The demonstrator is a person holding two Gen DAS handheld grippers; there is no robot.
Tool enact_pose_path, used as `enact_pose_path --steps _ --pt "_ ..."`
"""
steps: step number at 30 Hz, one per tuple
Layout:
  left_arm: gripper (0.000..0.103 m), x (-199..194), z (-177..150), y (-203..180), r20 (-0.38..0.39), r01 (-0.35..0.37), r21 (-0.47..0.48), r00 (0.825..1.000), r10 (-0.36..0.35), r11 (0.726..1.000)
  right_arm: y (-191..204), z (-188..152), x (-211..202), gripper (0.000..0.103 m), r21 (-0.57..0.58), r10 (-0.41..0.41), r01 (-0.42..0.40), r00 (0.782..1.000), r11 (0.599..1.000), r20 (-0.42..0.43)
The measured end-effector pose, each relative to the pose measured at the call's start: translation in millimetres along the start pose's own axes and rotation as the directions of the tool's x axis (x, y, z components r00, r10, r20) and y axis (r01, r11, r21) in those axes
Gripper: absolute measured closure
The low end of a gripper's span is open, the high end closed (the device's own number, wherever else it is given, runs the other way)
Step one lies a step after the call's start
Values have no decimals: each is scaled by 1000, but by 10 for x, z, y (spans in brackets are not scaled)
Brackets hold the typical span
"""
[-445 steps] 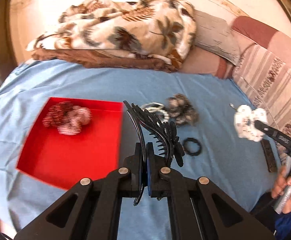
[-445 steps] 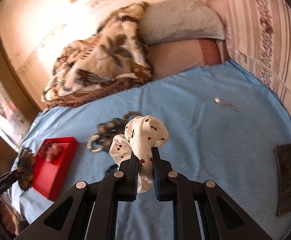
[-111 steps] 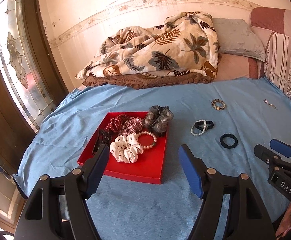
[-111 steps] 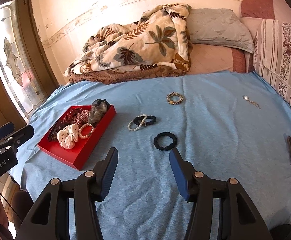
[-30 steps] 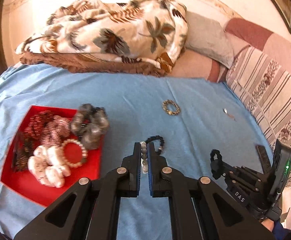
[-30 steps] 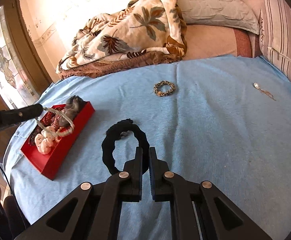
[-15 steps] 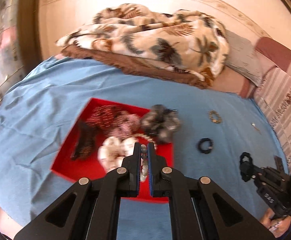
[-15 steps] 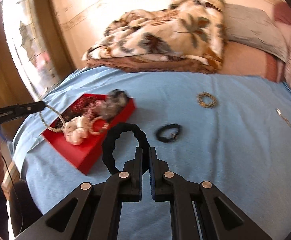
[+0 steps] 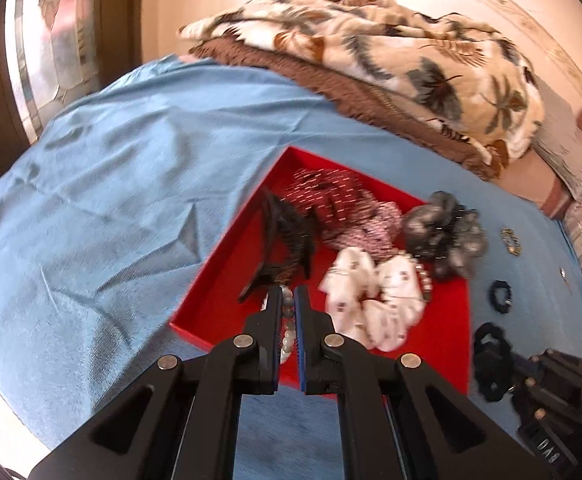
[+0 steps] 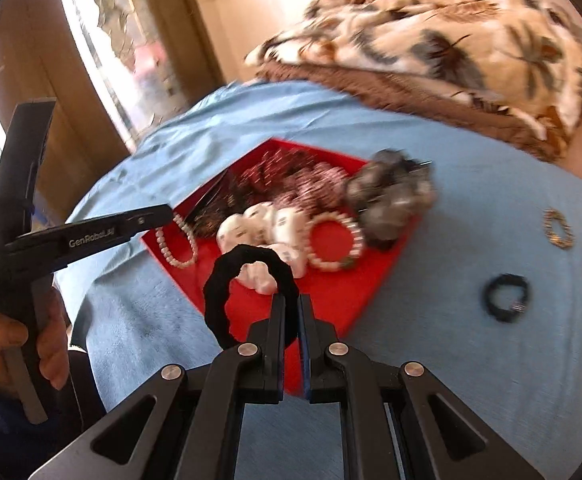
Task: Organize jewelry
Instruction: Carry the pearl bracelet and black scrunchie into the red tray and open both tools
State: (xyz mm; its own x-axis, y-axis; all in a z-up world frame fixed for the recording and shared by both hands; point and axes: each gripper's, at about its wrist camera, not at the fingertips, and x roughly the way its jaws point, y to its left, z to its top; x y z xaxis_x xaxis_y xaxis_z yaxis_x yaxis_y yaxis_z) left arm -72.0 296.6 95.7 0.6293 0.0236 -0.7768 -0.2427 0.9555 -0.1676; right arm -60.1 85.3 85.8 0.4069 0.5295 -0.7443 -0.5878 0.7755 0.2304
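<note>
My left gripper (image 9: 288, 300) is shut on a white bead bracelet (image 9: 289, 332) and holds it over the near left part of the red tray (image 9: 219, 304); the bracelet also shows hanging from it in the right wrist view (image 10: 177, 242). My right gripper (image 10: 292, 300) is shut on a black scrunchie (image 10: 227, 280) above the tray's near edge (image 10: 347, 292). The tray holds a white scrunchie (image 9: 371, 300), a red patterned scrunchie (image 9: 331, 200), a black hair claw (image 9: 283, 236), a pink bead bracelet (image 10: 333, 242) and a grey scrunchie (image 9: 443, 232) on its far corner.
On the blue bedsheet (image 9: 91, 200) to the right of the tray lie a black bead bracelet (image 10: 507, 292) and a gold bracelet (image 10: 557, 228). A leaf-print blanket (image 9: 391, 52) and a pillow are piled at the back. A window is at the left.
Both grippers have moved left and closer to the tray, each still holding its item. The left one now hangs the bracelet over the tray; the right one is above the tray's near edge.
</note>
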Motion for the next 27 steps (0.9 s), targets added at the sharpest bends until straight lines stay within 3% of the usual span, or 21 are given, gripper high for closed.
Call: enact_pose_path --steps 12,20,22,24,27 --pt "97 182 46 251 14 -1 -59 1000 2 998 315 175 689 96 -23 22 -24 995 999 -94" --pt "97 14 86 282 47 13 -69 999 -10 998 446 188 804 95 -59 10 -16 995 998 -101" --pt "92 -42 98 283 55 16 -72 998 -12 997 445 195 796 95 -55 15 -20 995 998 -98" --pt "77 -120 103 275 71 11 -75 997 -6 997 457 212 794 95 -54 12 -17 995 998 -95" --pt "71 -248 100 244 105 -9 -66 994 16 998 474 219 763 94 -60 10 -16 996 998 -88"
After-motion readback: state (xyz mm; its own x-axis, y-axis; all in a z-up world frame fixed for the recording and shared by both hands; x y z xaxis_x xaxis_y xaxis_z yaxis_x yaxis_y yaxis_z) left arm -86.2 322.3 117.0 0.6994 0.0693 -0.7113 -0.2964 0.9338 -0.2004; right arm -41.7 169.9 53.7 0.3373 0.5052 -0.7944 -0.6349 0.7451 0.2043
